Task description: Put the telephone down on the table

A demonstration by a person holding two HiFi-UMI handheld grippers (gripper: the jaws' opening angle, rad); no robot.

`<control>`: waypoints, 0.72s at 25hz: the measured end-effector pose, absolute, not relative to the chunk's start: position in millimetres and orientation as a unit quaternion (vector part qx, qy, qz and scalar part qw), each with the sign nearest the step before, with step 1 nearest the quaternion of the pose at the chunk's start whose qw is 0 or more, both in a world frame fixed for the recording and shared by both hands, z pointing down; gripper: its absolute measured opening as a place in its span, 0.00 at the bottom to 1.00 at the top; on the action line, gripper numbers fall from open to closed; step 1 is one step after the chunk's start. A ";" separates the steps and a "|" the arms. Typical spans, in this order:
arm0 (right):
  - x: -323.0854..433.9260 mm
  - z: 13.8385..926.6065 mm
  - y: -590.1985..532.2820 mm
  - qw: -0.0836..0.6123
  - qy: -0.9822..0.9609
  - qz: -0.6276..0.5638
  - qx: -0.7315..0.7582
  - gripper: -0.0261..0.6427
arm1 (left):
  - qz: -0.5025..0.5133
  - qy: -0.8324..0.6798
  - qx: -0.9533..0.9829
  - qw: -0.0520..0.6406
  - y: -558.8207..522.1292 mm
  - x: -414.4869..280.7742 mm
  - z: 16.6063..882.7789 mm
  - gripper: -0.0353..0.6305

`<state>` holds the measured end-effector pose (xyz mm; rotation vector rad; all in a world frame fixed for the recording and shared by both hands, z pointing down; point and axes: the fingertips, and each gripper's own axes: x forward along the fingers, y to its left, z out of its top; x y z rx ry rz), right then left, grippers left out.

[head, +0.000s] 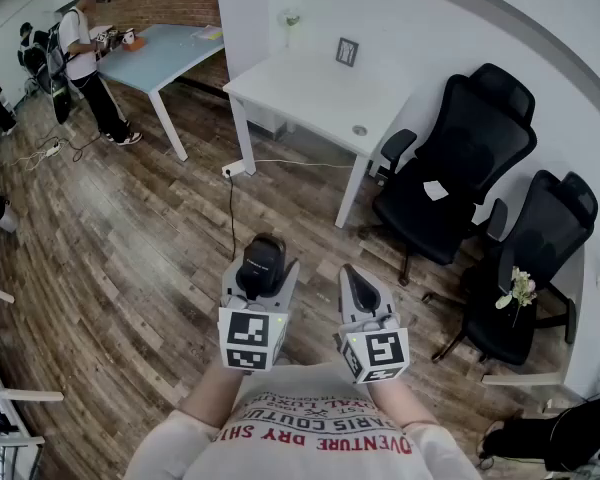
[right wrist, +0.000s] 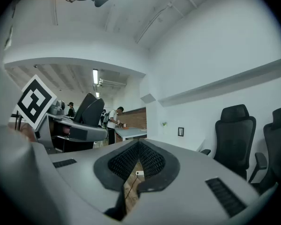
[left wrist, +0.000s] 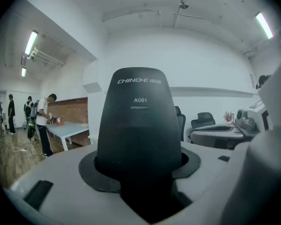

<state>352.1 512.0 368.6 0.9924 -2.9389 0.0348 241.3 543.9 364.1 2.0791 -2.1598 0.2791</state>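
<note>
Wood floor (head: 130, 268) | telephone (left wrist: 139, 125) clamped between left gripper (head: 261, 280) fingers (head: 229, 286)

The white tabletop (head: 310, 98) stands against the wall, with a small framed picture (head: 347, 51) at its back edge and a small round disc (head: 359, 130) near its front.

The right gripper (right wrist: 138, 159) has its jaws closed together, with nothing between them. At the left, the left gripper (right wrist: 72, 130) carries a dark telephone (right wrist: 91, 109). Two black chairs (right wrist: 234, 130) stand at the right. Far behind, a person (right wrist: 113, 123) stands at a tabletop (right wrist: 131, 133).
</note>
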 end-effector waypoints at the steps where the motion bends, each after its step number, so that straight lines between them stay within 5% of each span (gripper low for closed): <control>1: 352.5 368.6 511.0 0.020 -0.947 0.009 0.321 0.08 | 0.091 -0.715 0.690 0.066 542.5 241.5 364.4 0.47; 18: 322.5 384.3 509.3 0.025 -0.937 0.023 0.347 0.08 | 0.094 -0.705 0.700 0.068 548.5 199.0 375.6 0.47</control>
